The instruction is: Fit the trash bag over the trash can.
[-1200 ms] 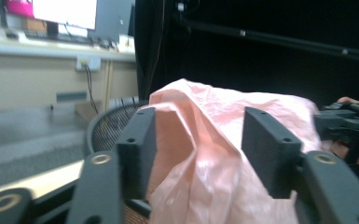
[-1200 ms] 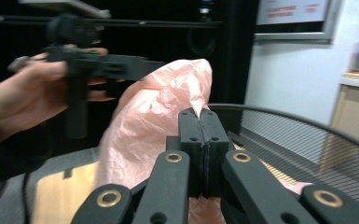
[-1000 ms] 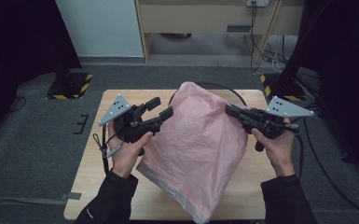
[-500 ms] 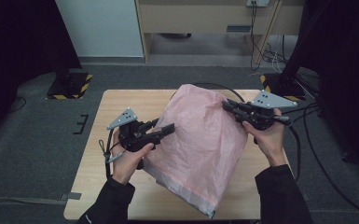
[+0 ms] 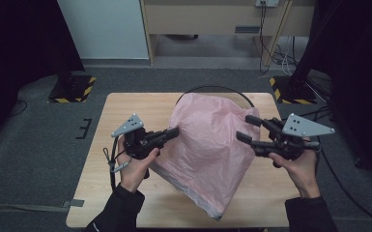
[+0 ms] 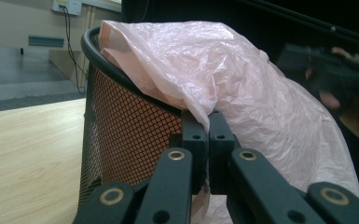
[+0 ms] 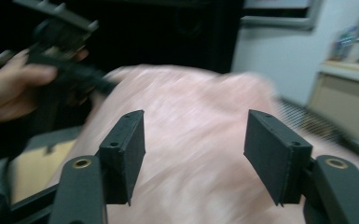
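Note:
A pink plastic bag [image 5: 207, 145] is draped over a black mesh basket [image 6: 126, 135] on the wooden table [image 5: 125, 111]; the basket's rim [image 5: 212, 88] peeks out behind it. My left gripper [image 5: 174, 131] has just been closing and is now shut on a fold of the bag's film at its left side, with the pads [image 6: 196, 135] pinching it. My right gripper [image 5: 245, 128] has just been opening and stands open at the bag's right side. Its pads [image 7: 126, 149] are apart and the blurred bag [image 7: 191, 121] lies just beyond them, not gripped.
The bag's sealed end trails to the table's front edge [image 5: 212, 212]. Bare wood lies left of the basket. Cables [image 5: 328, 164] run from the right gripper over the floor. Hazard-striped stand feet [image 5: 72, 89] sit behind the table's two far corners.
The left gripper has sunk and shut on the bag's left side. The right gripper has let go of the bag, opened wide and drawn back to the right.

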